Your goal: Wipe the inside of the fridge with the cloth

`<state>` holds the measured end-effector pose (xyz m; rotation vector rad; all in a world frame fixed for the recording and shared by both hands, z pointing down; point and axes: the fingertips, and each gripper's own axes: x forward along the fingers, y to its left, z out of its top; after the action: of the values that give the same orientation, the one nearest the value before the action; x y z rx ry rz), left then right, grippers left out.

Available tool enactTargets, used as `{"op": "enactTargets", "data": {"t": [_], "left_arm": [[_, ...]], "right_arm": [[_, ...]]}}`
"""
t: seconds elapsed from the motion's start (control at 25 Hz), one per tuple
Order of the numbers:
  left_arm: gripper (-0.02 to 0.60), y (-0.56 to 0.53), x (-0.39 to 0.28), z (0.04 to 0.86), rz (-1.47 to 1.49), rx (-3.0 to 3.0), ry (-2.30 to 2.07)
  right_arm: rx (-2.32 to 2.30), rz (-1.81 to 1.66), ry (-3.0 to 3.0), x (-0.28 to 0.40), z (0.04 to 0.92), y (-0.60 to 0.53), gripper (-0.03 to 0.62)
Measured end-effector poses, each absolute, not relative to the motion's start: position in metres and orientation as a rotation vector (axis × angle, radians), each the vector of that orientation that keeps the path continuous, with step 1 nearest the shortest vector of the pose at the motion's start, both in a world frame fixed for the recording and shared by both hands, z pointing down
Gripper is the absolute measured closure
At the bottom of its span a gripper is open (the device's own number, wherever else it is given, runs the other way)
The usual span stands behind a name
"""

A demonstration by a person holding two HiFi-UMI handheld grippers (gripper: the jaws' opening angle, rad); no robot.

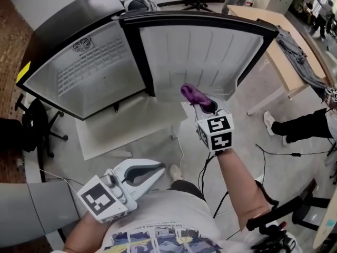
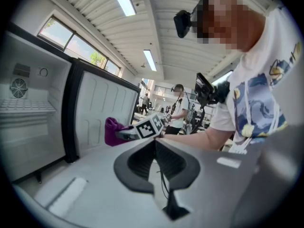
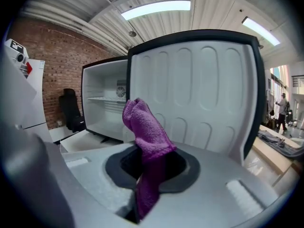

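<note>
The small fridge [image 1: 89,67] stands open, with a wire shelf and a fan inside, and its white ribbed door [image 1: 205,51] swung wide. My right gripper [image 1: 202,105] is shut on a purple cloth [image 1: 192,94] and hangs in front of the door's lower edge, not touching it. In the right gripper view the cloth [image 3: 145,137] sticks up from between the jaws, with the door [image 3: 199,94] straight ahead and the fridge cavity [image 3: 102,106] to the left. My left gripper [image 1: 152,172] is low by my body, shut and holding nothing. The left gripper view shows its closed gripper [image 2: 154,142] aimed at the cloth [image 2: 113,131].
A white board [image 1: 126,125] lies on the floor under the fridge. A black office chair [image 1: 31,125] stands at the left. A wooden table [image 1: 279,41] with grey fabric is at the right, beside another person's legs [image 1: 300,125]. Cables [image 1: 274,152] run across the floor.
</note>
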<state>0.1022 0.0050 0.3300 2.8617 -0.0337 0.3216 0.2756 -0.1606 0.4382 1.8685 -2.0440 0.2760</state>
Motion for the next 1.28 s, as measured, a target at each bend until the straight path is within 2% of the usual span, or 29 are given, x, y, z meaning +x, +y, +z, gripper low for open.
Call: {"op": "enactTargets", "data": {"t": [0.4,0.72,0.96,1.28], "left_arm": [[0.575,-0.009,0.048,0.34,0.361,2.836,-0.289],[0.575,-0.015,0.043,0.349,0.394,2.828,-0.366],[0.575,-0.017,0.059,0.349,0.4,2.832,-0.36],[0.575,-0.018,0.083,0.347,0.402,2.836,-0.31]], "right_arm": [[1.635,0.3,-2.229,0.171,0.474,-0.217,0.54],[1.603,0.263,-2.165,0.179,0.513,-0.234,0.54],[1.599,0.009,-2.084,0.19,0.505,-0.235,0.54],[1.556,0.008,-2.058,0.203,0.519,-0.235,0.54]]}}
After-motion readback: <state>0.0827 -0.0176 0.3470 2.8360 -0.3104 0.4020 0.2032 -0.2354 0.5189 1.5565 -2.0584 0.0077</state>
